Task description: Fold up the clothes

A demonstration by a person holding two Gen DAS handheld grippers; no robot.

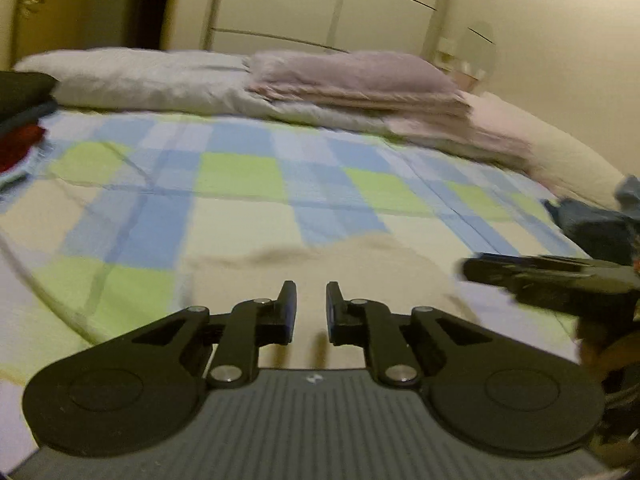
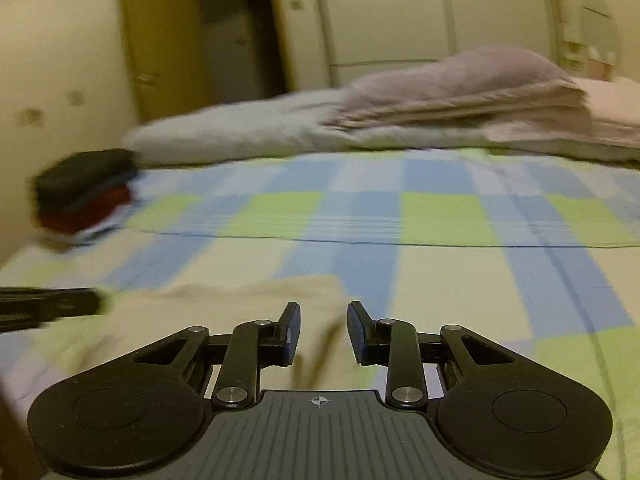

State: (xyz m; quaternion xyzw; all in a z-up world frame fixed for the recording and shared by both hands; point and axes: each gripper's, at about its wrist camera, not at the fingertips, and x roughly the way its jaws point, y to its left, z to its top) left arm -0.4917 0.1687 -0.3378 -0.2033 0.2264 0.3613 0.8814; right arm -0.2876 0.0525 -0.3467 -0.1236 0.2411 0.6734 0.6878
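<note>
Your left gripper (image 1: 311,306) is low over the bed, and its jaws are parted with nothing between them. Right under and ahead of it lies a beige cloth (image 1: 320,268), spread on the checked bedspread (image 1: 240,176) of blue, green and cream squares. Your right gripper (image 2: 323,330) is just beside it, and its jaws are apart too, holding nothing. The same beige cloth (image 2: 248,296) lies under that gripper, with a fold or edge showing between the jaws. Both pictures are blurry. At the far side of the bed sit a white pillow (image 1: 140,76) and a stack of folded pink sheets (image 1: 360,80). A dark folded pile (image 2: 84,188) sits at the left edge, and a blue garment (image 1: 596,228) at the right.
</note>
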